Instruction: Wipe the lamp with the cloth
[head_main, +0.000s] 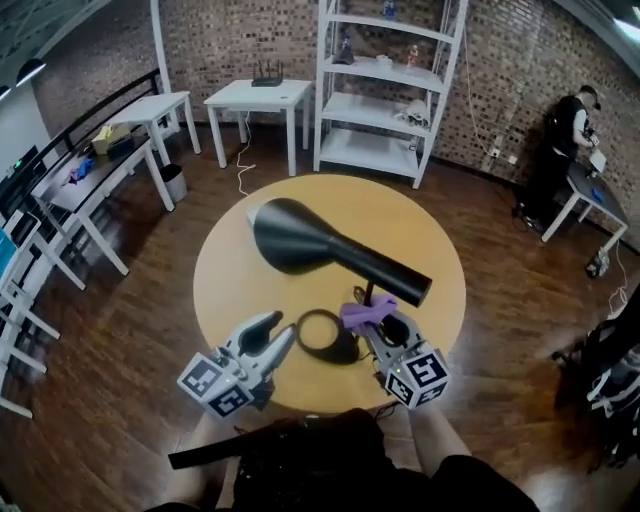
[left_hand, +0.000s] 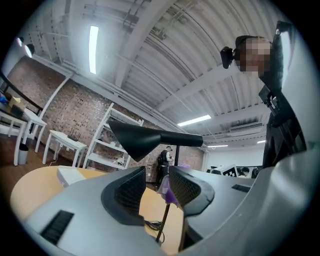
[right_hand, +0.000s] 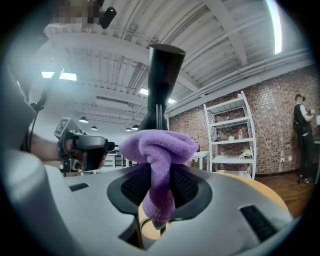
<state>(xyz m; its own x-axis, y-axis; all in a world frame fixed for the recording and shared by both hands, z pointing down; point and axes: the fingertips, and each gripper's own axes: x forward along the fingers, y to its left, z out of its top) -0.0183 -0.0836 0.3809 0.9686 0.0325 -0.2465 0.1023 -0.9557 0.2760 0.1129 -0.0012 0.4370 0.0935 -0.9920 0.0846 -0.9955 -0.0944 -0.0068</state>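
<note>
Pre-wipe approach, by my reading: right claw (right_hand: 159, 186) pinches purple cloth (right_hand: 157, 146) near lamp (head_main: 330, 250) stem; left claw (left_hand: 156, 187) narrowly open, empty. Next, probably: lift cloth onto the shade and stroke along it.

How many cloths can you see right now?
1. The purple cloth is pinched between the jaws of the right gripper, next to the stem of the lamp. Another could lie hidden behind the lamp.

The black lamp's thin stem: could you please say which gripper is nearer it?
Right. The right gripper, gripping a purple cloth, sits beside the stem; the left gripper is beyond the black ring base.
</note>
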